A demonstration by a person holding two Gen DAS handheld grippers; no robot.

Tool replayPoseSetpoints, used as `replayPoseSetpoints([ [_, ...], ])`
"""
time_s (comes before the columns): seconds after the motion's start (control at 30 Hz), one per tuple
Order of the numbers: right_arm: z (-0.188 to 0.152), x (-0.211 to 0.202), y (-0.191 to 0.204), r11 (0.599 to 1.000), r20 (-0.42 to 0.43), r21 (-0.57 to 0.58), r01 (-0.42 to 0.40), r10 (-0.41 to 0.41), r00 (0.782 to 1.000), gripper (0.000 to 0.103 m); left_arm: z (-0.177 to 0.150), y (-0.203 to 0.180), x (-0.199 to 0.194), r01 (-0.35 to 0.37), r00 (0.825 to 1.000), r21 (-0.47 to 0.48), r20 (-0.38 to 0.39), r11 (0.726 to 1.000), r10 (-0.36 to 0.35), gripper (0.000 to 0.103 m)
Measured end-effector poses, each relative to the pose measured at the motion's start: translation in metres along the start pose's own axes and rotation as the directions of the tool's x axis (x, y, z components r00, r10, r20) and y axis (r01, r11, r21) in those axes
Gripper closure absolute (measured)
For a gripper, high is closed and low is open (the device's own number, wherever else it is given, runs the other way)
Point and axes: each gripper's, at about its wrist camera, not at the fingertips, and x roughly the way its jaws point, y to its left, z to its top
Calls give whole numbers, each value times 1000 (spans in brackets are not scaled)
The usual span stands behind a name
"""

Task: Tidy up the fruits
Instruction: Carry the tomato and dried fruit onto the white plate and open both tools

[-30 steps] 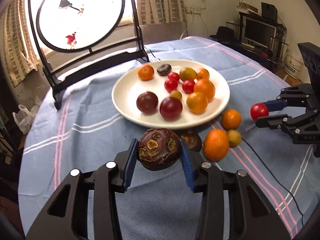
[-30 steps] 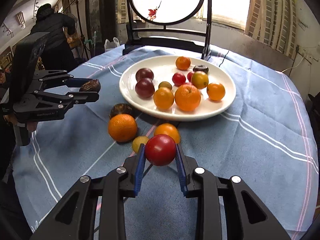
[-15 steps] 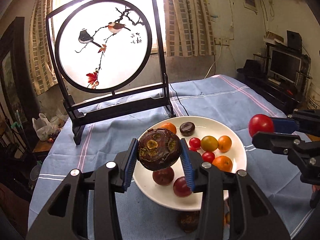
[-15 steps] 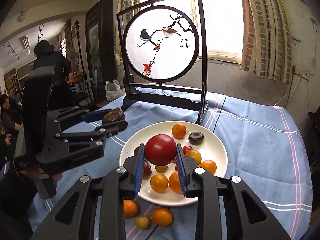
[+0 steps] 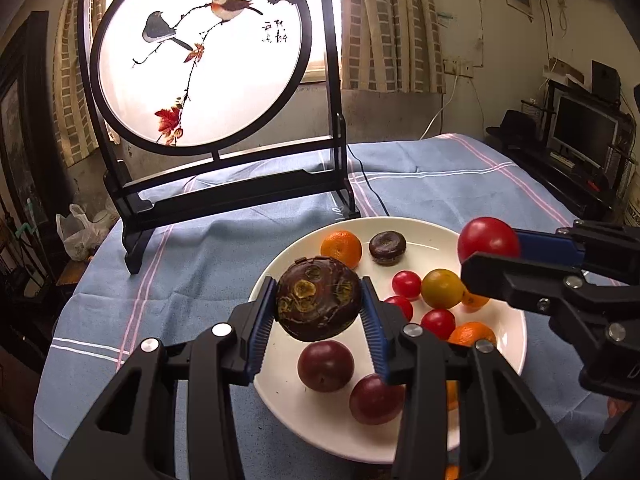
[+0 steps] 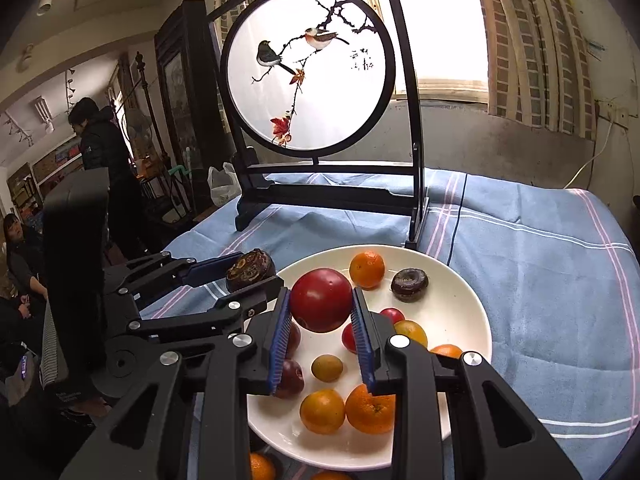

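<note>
Holding both loads over the white plate for dropping: my left gripper clamps a dark mottled fruit, right gripper clamps a red fruit.

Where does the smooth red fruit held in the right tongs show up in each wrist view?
Left wrist: red fruit at right, above the plate's far edge.
Right wrist: red fruit at centre, between the blue pads.
Shared landmark: round bird screen behind the white plate.
</note>
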Motion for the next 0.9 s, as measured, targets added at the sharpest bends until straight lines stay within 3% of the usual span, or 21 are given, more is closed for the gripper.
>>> replayPoseSetpoints([
  [0.83, -14, 40, -11, 999, -76, 28, 32, -29, 997, 71, -14, 4, 43, -26, 994, -29, -110, 999, 23, 62],
  [0.9, -13, 40, -14, 998, -66, 38, 45, -43, 997, 55, -14, 5, 43, -43, 994, -36, -101, 998, 39, 54],
])
